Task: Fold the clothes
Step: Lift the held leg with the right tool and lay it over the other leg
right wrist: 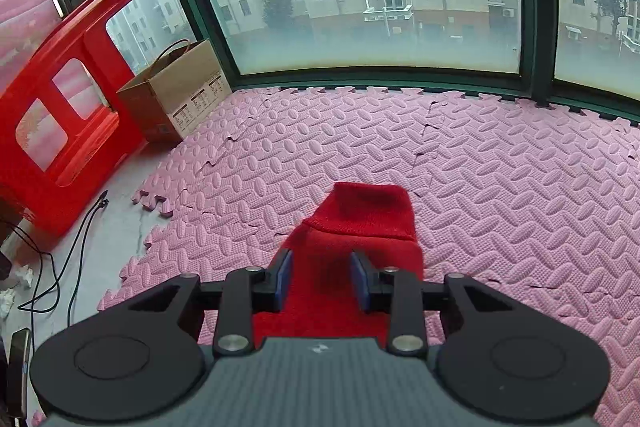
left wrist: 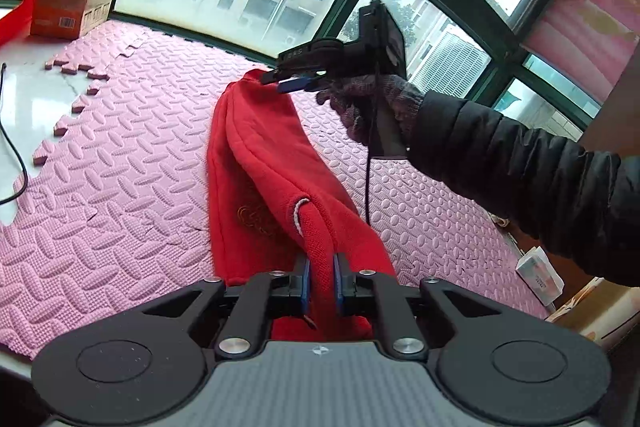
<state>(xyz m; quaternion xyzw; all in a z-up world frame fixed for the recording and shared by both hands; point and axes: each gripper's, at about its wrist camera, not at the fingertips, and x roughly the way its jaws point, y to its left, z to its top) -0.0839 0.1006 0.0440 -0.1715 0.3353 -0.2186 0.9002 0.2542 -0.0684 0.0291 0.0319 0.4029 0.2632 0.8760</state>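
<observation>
The red knit sweater (left wrist: 256, 163), soft, limp and light, sags above the pink foam mat (left wrist: 120, 155), pinched at one bunched edge by the left gripper (left wrist: 320, 279), while the right gripper (right wrist: 322, 283) straddles its ribbed end, grip uncertain.

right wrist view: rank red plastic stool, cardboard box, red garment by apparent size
1. Red plastic stool, the largest in frame, partly cut off at the left edge.
2. Red garment and cardboard box look alike in area; the garment sits nearer the camera and the right gripper hides part of it, so no ranking.
</observation>
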